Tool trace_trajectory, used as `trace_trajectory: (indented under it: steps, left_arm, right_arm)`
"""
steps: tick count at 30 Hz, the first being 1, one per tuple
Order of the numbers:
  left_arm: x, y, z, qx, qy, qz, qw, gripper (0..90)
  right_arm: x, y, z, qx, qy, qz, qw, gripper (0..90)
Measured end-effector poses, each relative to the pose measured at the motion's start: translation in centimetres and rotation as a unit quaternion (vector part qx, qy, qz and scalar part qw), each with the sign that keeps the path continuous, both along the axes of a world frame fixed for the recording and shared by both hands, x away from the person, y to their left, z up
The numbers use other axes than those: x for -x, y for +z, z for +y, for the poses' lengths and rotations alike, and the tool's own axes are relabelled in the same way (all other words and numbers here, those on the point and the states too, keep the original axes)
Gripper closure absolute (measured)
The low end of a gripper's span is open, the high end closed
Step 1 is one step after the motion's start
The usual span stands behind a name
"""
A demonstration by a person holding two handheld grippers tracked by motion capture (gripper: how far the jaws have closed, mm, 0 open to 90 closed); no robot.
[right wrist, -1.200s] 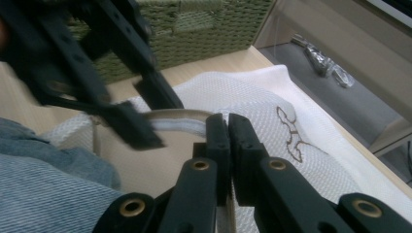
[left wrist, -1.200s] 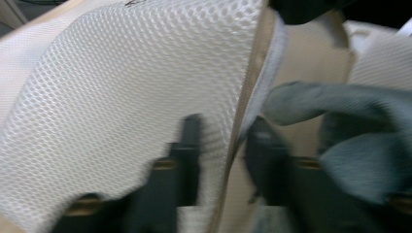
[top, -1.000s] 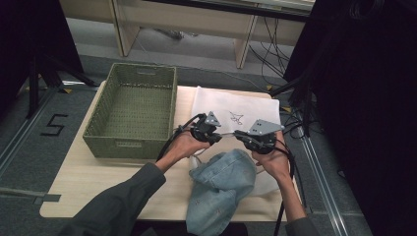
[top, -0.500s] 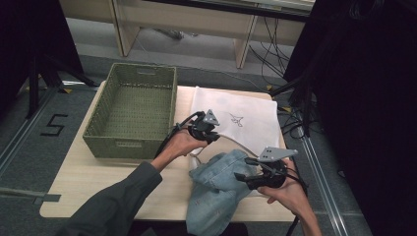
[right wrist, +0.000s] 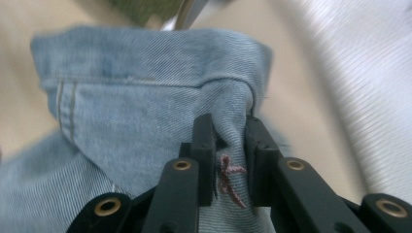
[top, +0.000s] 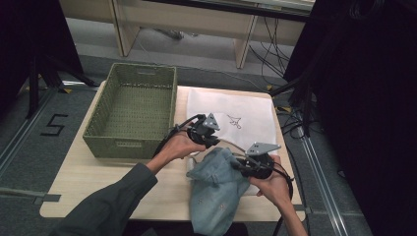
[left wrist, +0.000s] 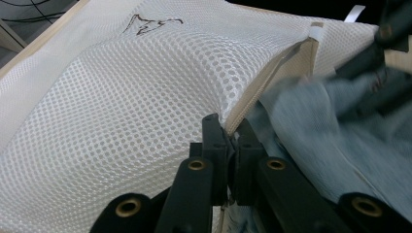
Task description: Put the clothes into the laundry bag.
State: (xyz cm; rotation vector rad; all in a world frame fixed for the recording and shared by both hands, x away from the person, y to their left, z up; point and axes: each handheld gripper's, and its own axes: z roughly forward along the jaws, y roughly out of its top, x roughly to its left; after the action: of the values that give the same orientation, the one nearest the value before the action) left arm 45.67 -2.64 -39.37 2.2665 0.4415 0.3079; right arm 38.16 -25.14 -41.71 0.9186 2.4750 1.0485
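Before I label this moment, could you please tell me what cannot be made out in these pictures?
- High view: the tips of the left tongs lie behind the hand and the denim garment.
- High view: the garment's lower end is cut off by the bottom edge.
- Left gripper view: the mesh laundry bag conceals its inside; the denim is blurred.

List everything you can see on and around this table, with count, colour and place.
Woven basket: one, green, table's left half.
White mesh laundry bag: one, white, table's right half, edge lifted.
Blue denim garment: one, light blue, front edge, at the bag's mouth.
Wooden table: one, pale wood.
Left tongs: one, black, shut on the bag's rim.
Right tongs: one, black, jaws just closing, pinching a denim fold.
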Motion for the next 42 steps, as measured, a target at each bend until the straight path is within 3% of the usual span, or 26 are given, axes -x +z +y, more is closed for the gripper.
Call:
trace_trajectory:
  steps: [2, 5, 8, 9, 10, 11, 12, 13, 15, 19, 21, 22, 25, 26, 27, 28, 29, 31, 32, 35, 36, 39, 40, 42]
  left_arm:
    - [0.1, 0.1, 0.2, 0.003, 0.001, 0.000, 1.0000, 86.4]
    - [0.0, 0.2, 0.5, 0.009, 0.004, 0.000, 1.0000, 86.5]
    - [-0.2, 0.2, 0.8, 0.006, 0.000, 0.001, 1.0000, 86.5]
    - [-0.2, 0.2, 1.0, 0.003, -0.001, 0.001, 1.0000, 86.5]
    - [-0.2, 0.2, 1.1, 0.004, -0.001, 0.000, 1.0000, 86.5]
    - [-0.1, 0.2, 1.2, 0.007, 0.003, 0.002, 1.0000, 86.5]
    - [-0.2, 0.2, 1.3, 0.004, 0.001, 0.001, 1.0000, 86.5]
    - [-0.3, 0.2, 1.5, -0.008, -0.006, 0.001, 0.9999, 86.5]
    - [-0.4, 0.1, 1.5, 0.006, 0.005, 0.005, 1.0000, 86.4]
    - [-0.5, 0.0, 1.5, 0.011, 0.010, 0.009, 0.9999, 86.3]
    - [-0.5, 0.0, 1.6, 0.017, 0.013, 0.012, 0.9997, 86.2]
    - [-0.6, 0.1, 1.7, 0.019, 0.012, 0.011, 0.9997, 86.1]
    - [-0.9, 0.1, 1.9, 0.024, 0.018, 0.016, 0.9994, 86.2]
    - [-0.9, 0.1, 1.9, 0.026, 0.021, 0.019, 0.9993, 86.2]
    - [-0.9, 0.1, 2.0, 0.023, 0.018, 0.017, 0.9994, 86.1]
    - [-0.9, 0.1, 1.9, 0.023, 0.019, 0.021, 0.9994, 86.1]
    - [-0.9, 0.1, 1.9, 0.022, 0.018, 0.020, 0.9994, 86.1]
    - [-0.9, 0.0, 1.8, 0.023, 0.017, 0.018, 0.9994, 86.0]
    - [-0.9, 0.0, 1.7, 0.024, 0.019, 0.020, 0.9994, 86.0]
    - [-0.9, 0.1, 1.8, 0.018, 0.012, 0.017, 0.9996, 86.0]
    - [-0.9, 0.1, 1.8, 0.018, 0.014, 0.019, 0.9996, 86.1]
    - [-0.9, 0.1, 1.9, 0.018, 0.013, 0.019, 0.9996, 86.1]
    - [-0.9, 0.2, 1.9, 0.009, 0.008, 0.017, 0.9998, 86.2]
    - [-0.7, 0.3, 1.9, 0.021, 0.013, 0.017, 0.9995, 86.2]
  right_arm:
    - [-0.9, 1.3, 0.2, -0.009, -0.016, -0.010, 0.9998, 78.4]
    - [-2.4, 1.9, 0.6, -0.004, -0.040, -0.014, 0.9991, 78.5]
    - [-4.6, 0.3, 0.8, 0.026, -0.065, 0.009, 0.9975, 78.5]
    - [-5.2, -0.8, 0.9, 0.019, -0.083, 0.013, 0.9963, 78.5]
    - [-6.1, -2.3, 0.7, 0.034, -0.094, 0.013, 0.9949, 78.4]
    - [-6.3, -2.6, 0.7, 0.040, -0.099, 0.034, 0.9937, 78.4]
    - [-6.6, -3.4, 0.7, 0.035, -0.106, 0.022, 0.9935, 78.3]
    - [-6.6, -3.3, 0.6, 0.041, -0.110, 0.043, 0.9921, 78.2]
    - [-6.9, -3.2, 0.3, 0.051, -0.109, 0.020, 0.9926, 77.6]
    - [-6.4, -2.4, 0.1, 0.033, -0.120, 0.020, 0.9921, 68.3]
    - [-5.6, -1.0, 0.0, -0.003, -0.132, 0.018, 0.9910, 60.4]
    - [-5.1, -0.1, -0.4, -0.020, -0.117, -0.004, 0.9929, 56.3]
    - [-3.5, 2.4, -0.6, -0.058, -0.083, -0.032, 0.9943, 48.4]
    - [-2.5, 3.2, -0.4, -0.081, -0.055, -0.039, 0.9944, 46.6]
    - [-2.1, 3.5, -0.3, -0.088, -0.049, -0.035, 0.9943, 46.4]
    - [-1.3, 3.9, 0.0, -0.090, -0.023, -0.028, 0.9952, 45.1]
    - [-0.9, 4.0, 0.4, -0.085, -0.008, -0.036, 0.9957, 44.3]
    - [-0.4, 3.6, 1.3, -0.073, 0.015, -0.018, 0.9970, 42.8]
    - [-0.5, 3.2, 1.8, -0.069, 0.025, -0.020, 0.9971, 42.1]
    - [-0.8, 1.3, 3.1, -0.043, 0.027, 0.002, 0.9987, 40.3]
    - [-1.2, 0.2, 3.6, -0.019, 0.028, 0.002, 0.9994, 41.2]
    - [-2.3, -1.8, 4.2, 0.017, 0.020, -0.014, 0.9996, 61.3]
    - [-2.9, -1.8, 4.2, 0.018, 0.014, -0.008, 0.9997, 72.0]
    - [-3.6, -1.3, 3.8, 0.029, 0.011, -0.018, 0.9994, 80.3]
